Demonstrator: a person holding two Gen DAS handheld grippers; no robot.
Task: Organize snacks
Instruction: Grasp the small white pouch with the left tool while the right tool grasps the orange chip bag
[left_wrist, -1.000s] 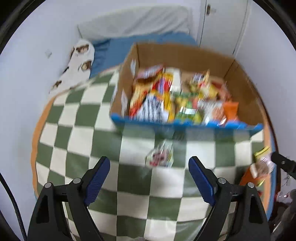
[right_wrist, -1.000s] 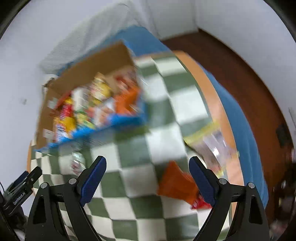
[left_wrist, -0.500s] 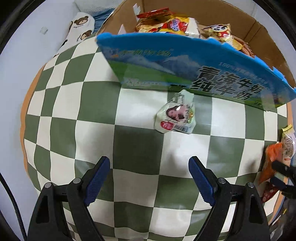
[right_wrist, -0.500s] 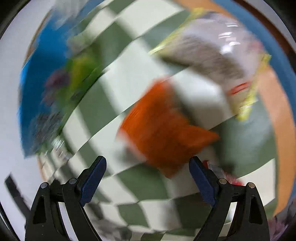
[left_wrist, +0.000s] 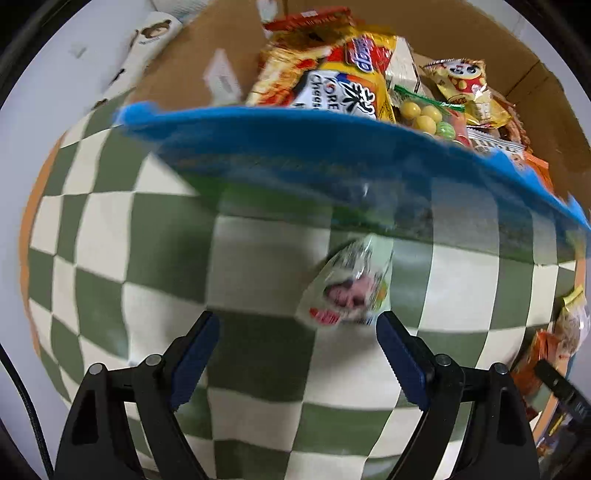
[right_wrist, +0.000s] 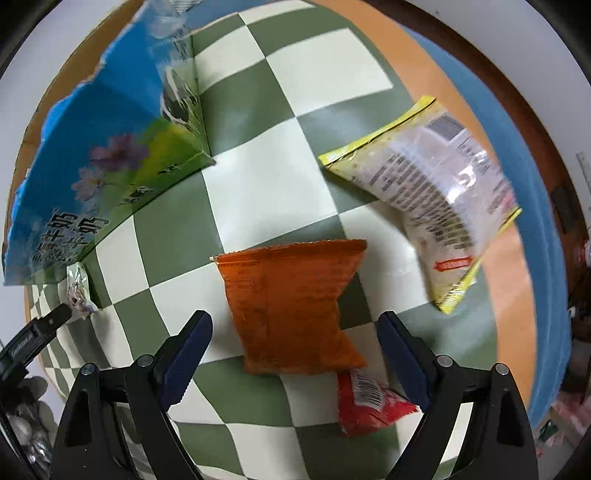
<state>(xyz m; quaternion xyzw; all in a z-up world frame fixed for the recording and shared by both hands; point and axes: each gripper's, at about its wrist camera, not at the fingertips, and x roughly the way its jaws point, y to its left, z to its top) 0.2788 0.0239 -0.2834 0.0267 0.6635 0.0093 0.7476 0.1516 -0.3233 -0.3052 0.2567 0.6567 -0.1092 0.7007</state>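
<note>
A small clear snack packet (left_wrist: 347, 291) lies on the green-and-white checked cloth (left_wrist: 155, 236), just below the blue-fronted cardboard box (left_wrist: 332, 155) full of snacks. My left gripper (left_wrist: 295, 354) hangs open close above the packet, which sits by the right fingertip. In the right wrist view an orange snack bag (right_wrist: 291, 306) lies flat between the tips of my open right gripper (right_wrist: 295, 354). A red packet (right_wrist: 369, 402) lies partly under the orange bag's lower corner. The small packet (right_wrist: 78, 291) and the box (right_wrist: 103, 162) show at the left.
A large clear bag with yellow edges (right_wrist: 436, 206) lies to the right of the orange one, near the cloth's orange border (right_wrist: 491, 258). The left gripper's tip (right_wrist: 40, 328) pokes in at the far left. More snacks (left_wrist: 554, 350) lie at the right edge.
Both grippers have come down toward the cloth. The small packet and the orange bag now look larger and sit nearer the fingertips. Both jaws stay as wide as before.
</note>
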